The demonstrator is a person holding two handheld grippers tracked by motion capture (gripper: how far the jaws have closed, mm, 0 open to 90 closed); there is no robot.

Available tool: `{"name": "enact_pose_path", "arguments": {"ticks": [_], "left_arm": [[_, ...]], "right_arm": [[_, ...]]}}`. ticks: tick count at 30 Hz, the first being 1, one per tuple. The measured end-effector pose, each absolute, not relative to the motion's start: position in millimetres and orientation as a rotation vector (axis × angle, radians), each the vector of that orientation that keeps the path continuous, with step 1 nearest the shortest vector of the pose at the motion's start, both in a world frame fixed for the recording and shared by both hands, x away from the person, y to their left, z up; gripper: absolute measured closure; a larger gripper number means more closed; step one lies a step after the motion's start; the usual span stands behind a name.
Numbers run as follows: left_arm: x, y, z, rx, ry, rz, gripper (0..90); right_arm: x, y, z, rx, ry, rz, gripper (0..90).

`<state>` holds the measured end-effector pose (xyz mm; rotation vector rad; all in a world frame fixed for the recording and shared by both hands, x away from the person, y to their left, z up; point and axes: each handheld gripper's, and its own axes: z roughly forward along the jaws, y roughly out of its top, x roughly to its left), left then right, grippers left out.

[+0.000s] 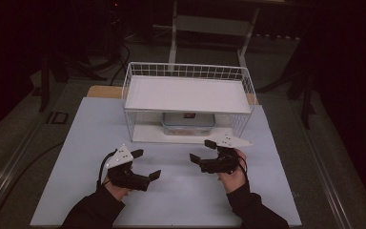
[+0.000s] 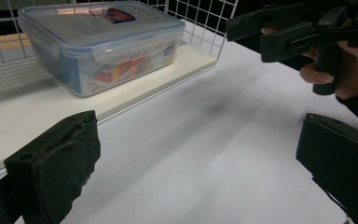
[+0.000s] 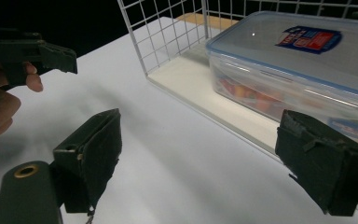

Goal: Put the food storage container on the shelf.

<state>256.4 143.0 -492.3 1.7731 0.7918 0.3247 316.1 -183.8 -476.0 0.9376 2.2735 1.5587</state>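
Note:
A clear plastic food box (image 1: pixel 188 123) with a snap-on lid and a red and blue label stands on the bottom board of a white wire rack (image 1: pixel 186 93), under its upper shelf. The box (image 2: pixel 98 44) looks closed, with coloured contents inside (image 3: pixel 298 60). My left gripper (image 1: pixel 146 164) hovers over the white tabletop in front of the rack's left side, jaws wide open with nothing between them (image 2: pixel 200 144). To its right, my right gripper (image 1: pixel 201 150) is just in front of the rack, also open and holding nothing (image 3: pixel 205 144). Both point inward, toward each other and the box.
A white board (image 1: pixel 76 157) covers the table, with a strip of wood (image 1: pixel 104 91) showing behind the rack. Metal frame legs (image 1: pixel 174 33) stand on the dark floor beyond. The rack's front is unbarred at the lower level.

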Motion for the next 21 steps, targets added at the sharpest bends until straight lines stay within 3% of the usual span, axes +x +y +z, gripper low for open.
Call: {"name": "enact_pose_path", "arguments": {"ticks": [21], "left_arm": [[237, 161, -489, 1.777, 0.777, 0.321, 0.0]], "right_arm": [[275, -241, -477, 0.947, 2.210, 1.558, 14.2]]}}
